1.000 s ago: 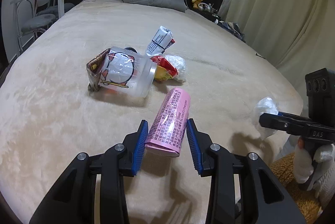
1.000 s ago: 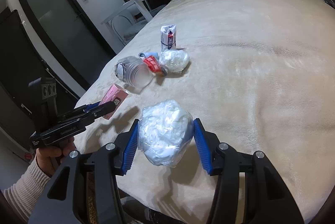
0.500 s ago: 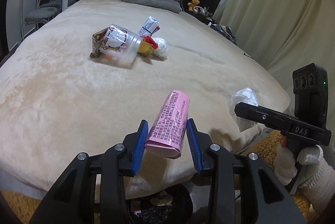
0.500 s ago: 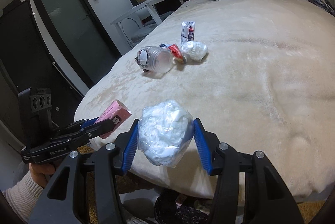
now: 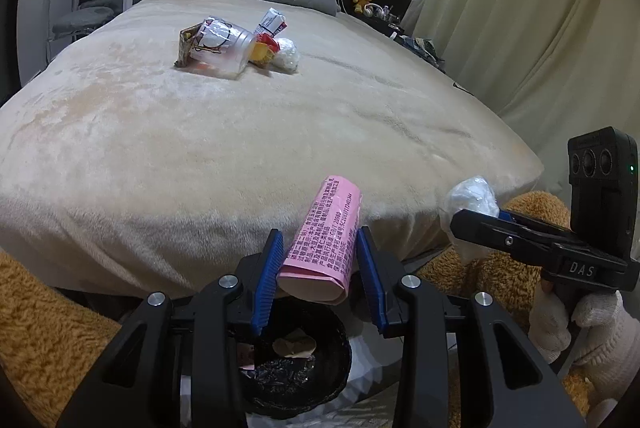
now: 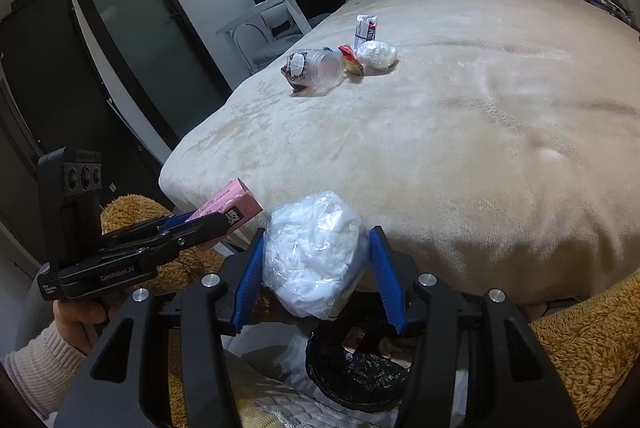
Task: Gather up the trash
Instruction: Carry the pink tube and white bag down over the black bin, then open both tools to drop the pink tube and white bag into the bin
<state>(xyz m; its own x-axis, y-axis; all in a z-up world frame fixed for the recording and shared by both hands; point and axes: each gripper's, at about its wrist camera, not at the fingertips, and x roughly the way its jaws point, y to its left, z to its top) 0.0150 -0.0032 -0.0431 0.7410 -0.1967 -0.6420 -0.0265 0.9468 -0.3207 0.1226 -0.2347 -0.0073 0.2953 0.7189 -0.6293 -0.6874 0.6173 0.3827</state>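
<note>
Claws point(image 5: 318, 270) point(image 6: 316, 270) pinching pink packet point(image 5: 326, 240) and white wad point(image 6: 316, 252), now apparently over bin point(image 5: 304, 360), off bed point(image 5: 240, 132).

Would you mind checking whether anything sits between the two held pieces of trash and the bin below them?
Nothing visible does. The pink pack in the left tool and the white bag in the right tool hang just above the open black-lined bin, which holds only a few scraps.
</note>
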